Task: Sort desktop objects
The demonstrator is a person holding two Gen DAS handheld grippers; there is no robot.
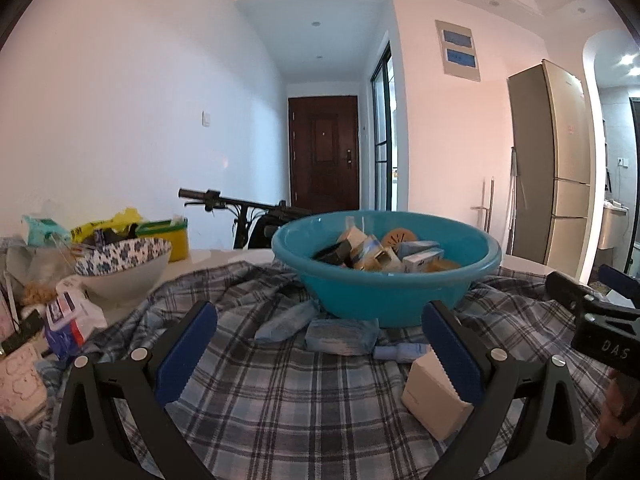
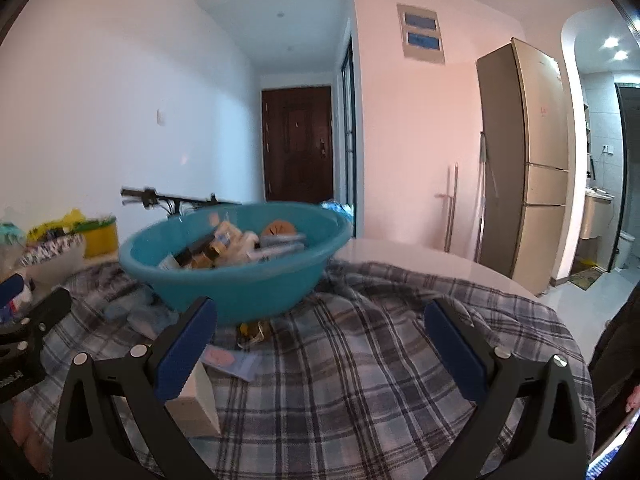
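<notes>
Both grippers stand fully spread and grasp nothing. Left gripper (image 1: 320,354) hovers above the plaid cloth (image 1: 280,408) that covers the tabletop, its blue pads (image 1: 188,350) wide apart. A beige box (image 1: 434,400) lies on the cloth just beside its right pad; whether they touch, I cannot tell. Blue packets (image 1: 340,334) lie at the foot of the teal basin (image 1: 384,292), which stands toward the far edge and is full of small boxes (image 1: 380,254). Right gripper (image 2: 320,352) hovers over bare cloth near the right edge, the same box (image 2: 198,406) beside its left pad. A patterned bowl (image 1: 124,266) sits at the left edge.
</notes>
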